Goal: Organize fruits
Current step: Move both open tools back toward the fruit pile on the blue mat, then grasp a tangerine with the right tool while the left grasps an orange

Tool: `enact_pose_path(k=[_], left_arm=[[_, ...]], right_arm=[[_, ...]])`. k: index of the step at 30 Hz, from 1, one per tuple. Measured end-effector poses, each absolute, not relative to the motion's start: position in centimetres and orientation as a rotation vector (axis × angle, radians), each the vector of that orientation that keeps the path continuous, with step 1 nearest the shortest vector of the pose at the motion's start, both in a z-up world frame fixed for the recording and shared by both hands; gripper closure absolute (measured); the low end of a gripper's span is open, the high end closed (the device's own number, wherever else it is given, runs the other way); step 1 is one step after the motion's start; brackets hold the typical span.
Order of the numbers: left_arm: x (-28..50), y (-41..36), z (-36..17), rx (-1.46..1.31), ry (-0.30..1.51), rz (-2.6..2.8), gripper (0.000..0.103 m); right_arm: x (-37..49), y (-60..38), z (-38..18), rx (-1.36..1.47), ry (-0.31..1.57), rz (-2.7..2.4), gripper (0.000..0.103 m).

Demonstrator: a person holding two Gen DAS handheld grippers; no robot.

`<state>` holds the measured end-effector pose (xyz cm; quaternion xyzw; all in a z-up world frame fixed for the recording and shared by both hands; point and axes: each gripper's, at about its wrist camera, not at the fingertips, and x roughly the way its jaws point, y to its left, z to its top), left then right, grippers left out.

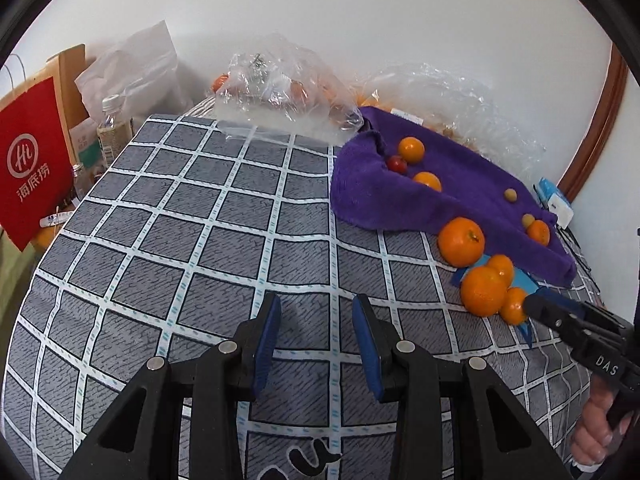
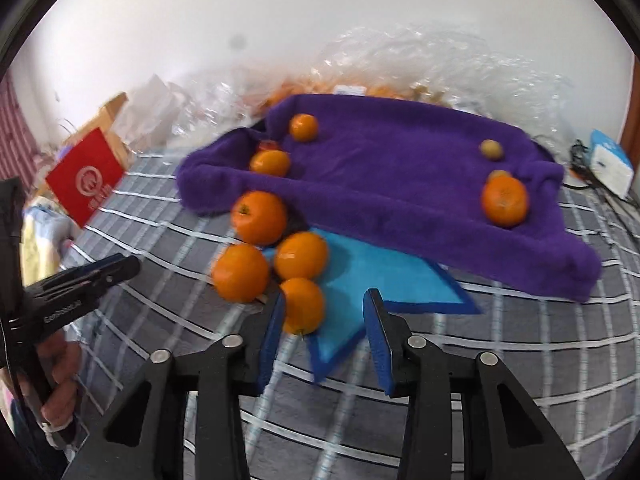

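on the checked cloth (image 2: 520,320), an orange (image 2: 302,306) sits between the open right tongs (image 2: 325,312).

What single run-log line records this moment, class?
left gripper: open, empty, over checked cloth | right gripper: open, nearest orange between fingers, ungripped | other oranges beside purple towel

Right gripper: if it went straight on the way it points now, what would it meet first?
Most likely the nearest orange, already just inside the open right gripper by its left pad. It lies on the blue mat. Depth is hard to judge.
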<state>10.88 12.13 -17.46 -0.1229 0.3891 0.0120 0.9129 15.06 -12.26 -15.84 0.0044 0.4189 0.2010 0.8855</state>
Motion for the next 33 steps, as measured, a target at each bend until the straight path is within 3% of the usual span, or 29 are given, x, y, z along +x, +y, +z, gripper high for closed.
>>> enact_pose_path(k=[8,10,13,20,33], left_arm=[[11.1,11.2,-17.8,-0.206,0.836,0.029,0.067],[11.1,11.3,-17.8,-0.213,0.835,0.023,0.067],[11.1,11.4,-17.8,-0.225,0.834,0.016,0.066],[11.1,11.5,-17.8,-0.231,0.834,0.013,0.066],[10.8,12.8,-18.1,-0.348,0.815,-0.043,0.066]], right_arm=[[16.2,-10.5,-17.4,0.011,0.919,0.446,0.063],[16.3,-10.2,-17.7,0.007,0.917,0.449,0.071],[15.8,-10.4,-17.1,-0.009,0.884,0.436,0.071],[14.0,-15.5,-15.2,-0.023,0.788,0.338,0.071],[15.0,-23.7,-16.8,0.074,0.802,0.143,0.071]])
